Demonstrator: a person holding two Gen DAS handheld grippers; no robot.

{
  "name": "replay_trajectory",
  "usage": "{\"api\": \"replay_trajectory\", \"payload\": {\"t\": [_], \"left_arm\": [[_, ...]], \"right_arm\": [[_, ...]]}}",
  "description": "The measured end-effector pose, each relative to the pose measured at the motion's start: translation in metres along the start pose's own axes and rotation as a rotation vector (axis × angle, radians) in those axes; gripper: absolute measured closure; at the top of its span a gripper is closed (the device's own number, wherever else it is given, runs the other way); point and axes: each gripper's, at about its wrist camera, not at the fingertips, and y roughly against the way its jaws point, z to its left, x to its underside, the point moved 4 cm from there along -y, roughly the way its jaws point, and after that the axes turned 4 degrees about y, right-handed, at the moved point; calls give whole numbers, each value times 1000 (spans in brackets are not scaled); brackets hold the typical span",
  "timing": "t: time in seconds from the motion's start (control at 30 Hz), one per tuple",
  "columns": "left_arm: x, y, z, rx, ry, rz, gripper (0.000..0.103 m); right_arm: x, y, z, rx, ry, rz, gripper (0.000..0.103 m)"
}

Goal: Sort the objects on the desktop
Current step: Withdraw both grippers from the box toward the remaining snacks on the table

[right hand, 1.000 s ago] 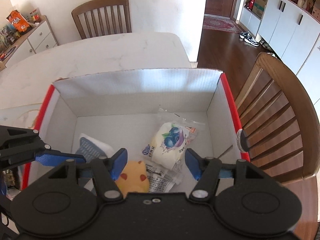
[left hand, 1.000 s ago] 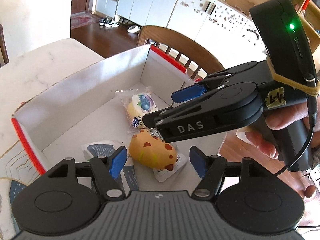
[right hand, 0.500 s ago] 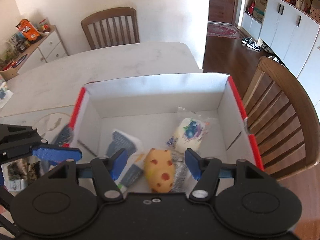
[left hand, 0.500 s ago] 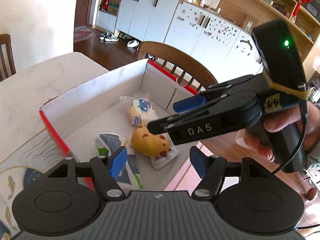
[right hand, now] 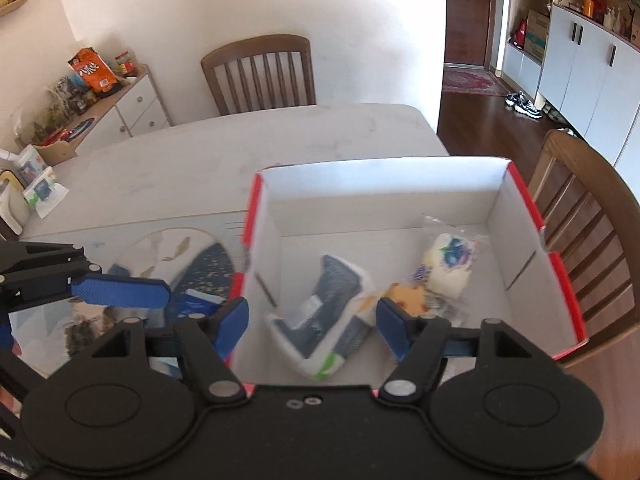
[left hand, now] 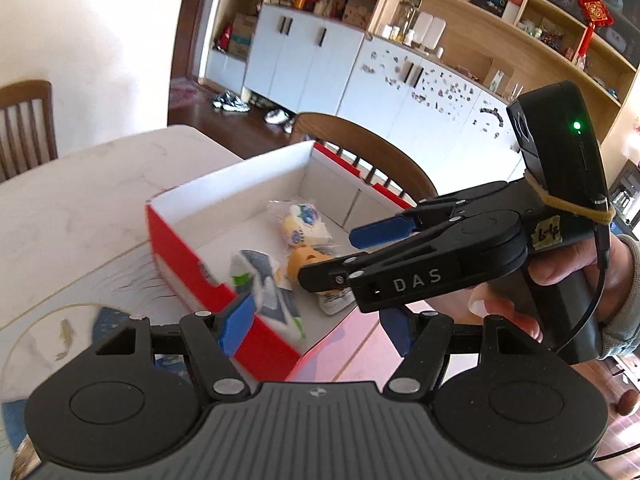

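Snack packets [right hand: 332, 312] lie in the red box [right hand: 560, 280] below both empty, wide-open tools [right hand: 312, 320].

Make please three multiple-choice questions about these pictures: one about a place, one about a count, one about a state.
1. Where is the blueberry-print packet?
A. inside the box
B. on the chair
C. between gripper fingers

2. How many packets lie in the box?
A. one
B. three
C. six

3. How is the right gripper?
A. shut on a packet
B. open and holding nothing
C. out of view

Answers:
1 A, it lies on the box floor near the far right corner.
2 B, blueberry packet, yellow spotted packet, grey-blue packet.
3 B, its blue pads stand wide apart with nothing between them.
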Motion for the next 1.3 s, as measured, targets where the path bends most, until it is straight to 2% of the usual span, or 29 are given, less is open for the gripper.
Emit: {"api": "replay_trajectory", "payload": {"t": [0.53, 0.87, 1.1, 1.17, 1.2, 1.3], "left_arm": [[49, 61, 49, -46, 12, -10, 35], [81, 94, 83, -102, 11, -27, 35], [107, 108, 108, -127, 60, -22, 35], [112, 111, 114, -136, 72, -25, 32], [116, 113, 117, -140, 75, -27, 27], [125, 117, 124, -138, 89, -26, 25]], "right_arm": [[18, -2, 62, -13, -55, -15, 29], [25, -7, 108, -31, -22, -24, 27], [33, -11, 138, -37, 10, -30, 23], [34, -13, 145, -40, 17, -27, 22], [36, -14, 149, -43, 23, -25, 21], [39, -17, 159, -29, 49, -20, 19]]}}
